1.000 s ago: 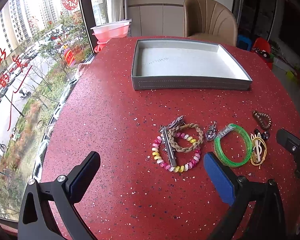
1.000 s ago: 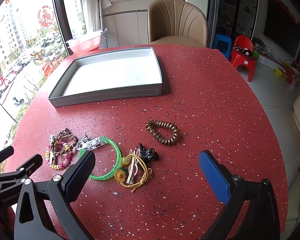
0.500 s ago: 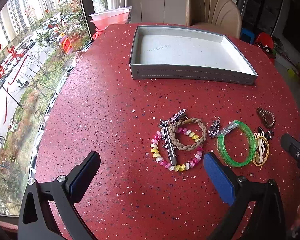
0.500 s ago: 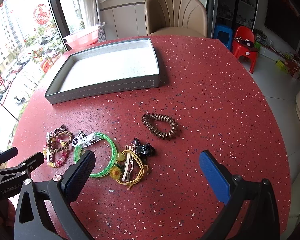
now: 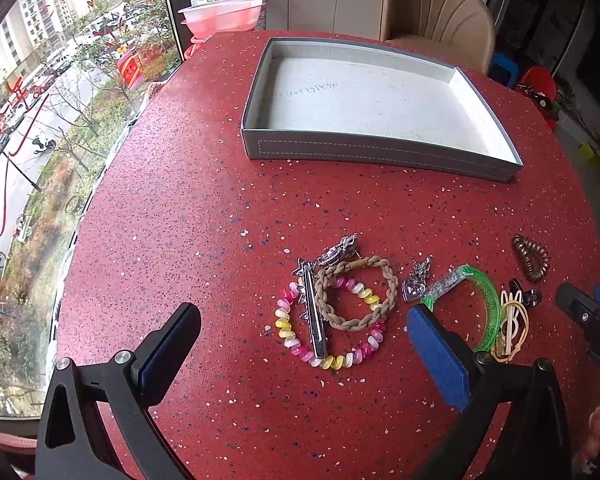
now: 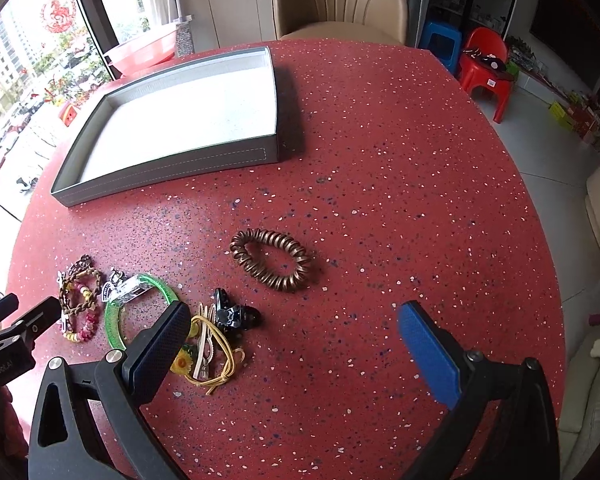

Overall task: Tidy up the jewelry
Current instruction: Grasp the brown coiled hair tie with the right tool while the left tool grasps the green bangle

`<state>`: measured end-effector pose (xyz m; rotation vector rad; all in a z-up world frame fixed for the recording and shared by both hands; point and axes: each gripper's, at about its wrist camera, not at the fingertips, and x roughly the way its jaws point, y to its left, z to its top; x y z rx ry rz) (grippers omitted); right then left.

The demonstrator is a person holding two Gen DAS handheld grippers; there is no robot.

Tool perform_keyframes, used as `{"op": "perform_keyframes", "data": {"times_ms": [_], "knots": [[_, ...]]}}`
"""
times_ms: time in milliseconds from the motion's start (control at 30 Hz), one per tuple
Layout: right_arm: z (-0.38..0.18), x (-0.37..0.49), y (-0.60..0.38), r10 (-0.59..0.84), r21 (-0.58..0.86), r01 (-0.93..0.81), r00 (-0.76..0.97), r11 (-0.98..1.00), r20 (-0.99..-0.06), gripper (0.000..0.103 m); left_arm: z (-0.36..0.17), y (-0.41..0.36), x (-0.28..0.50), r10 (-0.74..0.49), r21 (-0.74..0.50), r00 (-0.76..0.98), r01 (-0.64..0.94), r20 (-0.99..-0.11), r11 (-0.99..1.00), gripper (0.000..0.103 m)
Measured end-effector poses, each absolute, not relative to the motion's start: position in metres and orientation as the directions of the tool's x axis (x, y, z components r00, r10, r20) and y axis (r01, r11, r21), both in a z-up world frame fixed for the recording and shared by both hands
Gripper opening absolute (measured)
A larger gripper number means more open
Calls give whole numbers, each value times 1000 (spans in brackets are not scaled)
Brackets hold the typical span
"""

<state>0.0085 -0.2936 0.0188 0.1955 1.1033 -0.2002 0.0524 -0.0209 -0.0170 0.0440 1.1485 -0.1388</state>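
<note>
Left claw (image 5: 304, 340) gaping wide, gripping nothing, hovering over beaded bracelet (image 5: 327, 322), braided bracelet (image 5: 356, 295), silver clip (image 5: 314, 312). Right claw (image 6: 294, 338) likewise spread, empty, hanging near brown coil tie (image 6: 272, 259). Green bangle (image 5: 482, 307) lying between piles on red tabletop (image 5: 204, 216). Grey tray (image 5: 376, 152) sitting beyond.

A tan chair (image 6: 340, 0) stands behind the red speckled table (image 6: 380, 160), pink basins (image 5: 220, 16) near the window.
</note>
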Motion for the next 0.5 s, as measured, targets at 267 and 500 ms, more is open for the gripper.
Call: {"op": "perform_keyframes", "data": {"times_ms": [267,500], "knots": [[8,29,-313,-57,45,267,365,963,-929,103,-13,-57,45,-156,-54,367,275,-917,960,103],[0,44,-315,-27,57,251,319,966,-948,96,-21,-82,40,-231,-158,242,287,-942,945,83]]}}
